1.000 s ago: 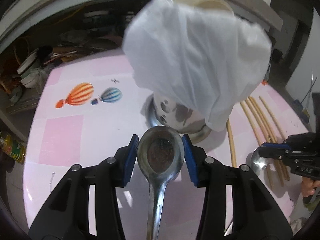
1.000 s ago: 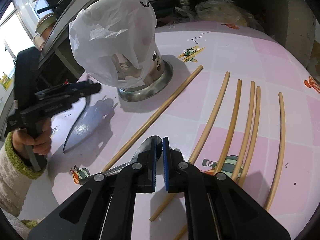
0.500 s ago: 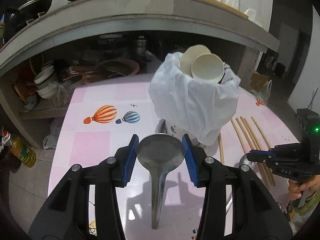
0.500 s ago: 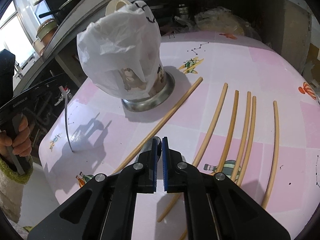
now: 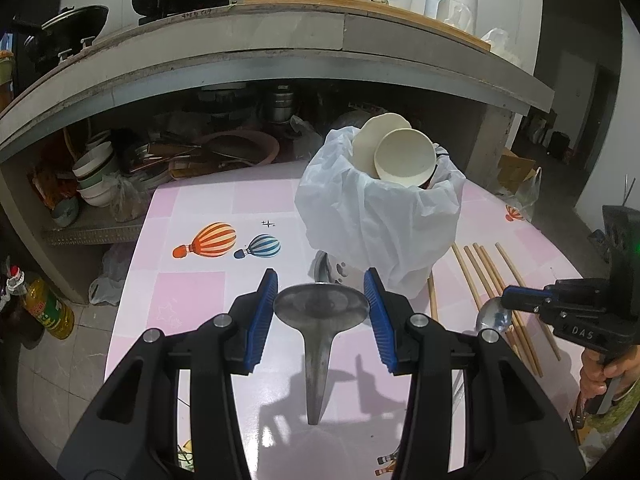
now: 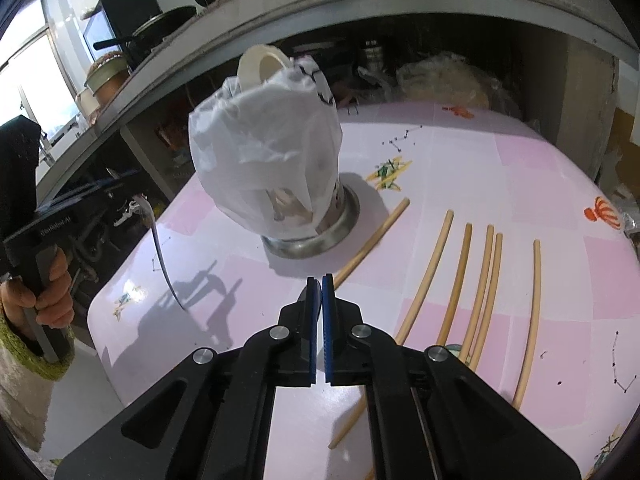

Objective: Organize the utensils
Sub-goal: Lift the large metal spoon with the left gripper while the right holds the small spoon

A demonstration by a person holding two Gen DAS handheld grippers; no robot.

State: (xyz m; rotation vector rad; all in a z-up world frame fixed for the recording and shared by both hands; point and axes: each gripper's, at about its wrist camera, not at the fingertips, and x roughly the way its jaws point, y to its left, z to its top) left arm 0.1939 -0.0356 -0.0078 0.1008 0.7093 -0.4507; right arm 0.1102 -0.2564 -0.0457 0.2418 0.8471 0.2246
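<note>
- Pink table point(image 5: 192, 300) with balloon prints, set against a cluttered kitchen shelf; I take the bag-covered holder point(image 5: 380, 224) as landmark.
- My left gripper point(image 5: 320, 308), in front of the holder, jaws part open, clamped on a large spoon's bowl point(image 5: 320, 307), handle hanging down.
- My right gripper point(image 6: 322, 292), jaws closed on a small spoon point(image 5: 493, 315) right of the holder.
- Chopsticks point(image 6: 486, 276) lie on the table, right of the holder.
</note>
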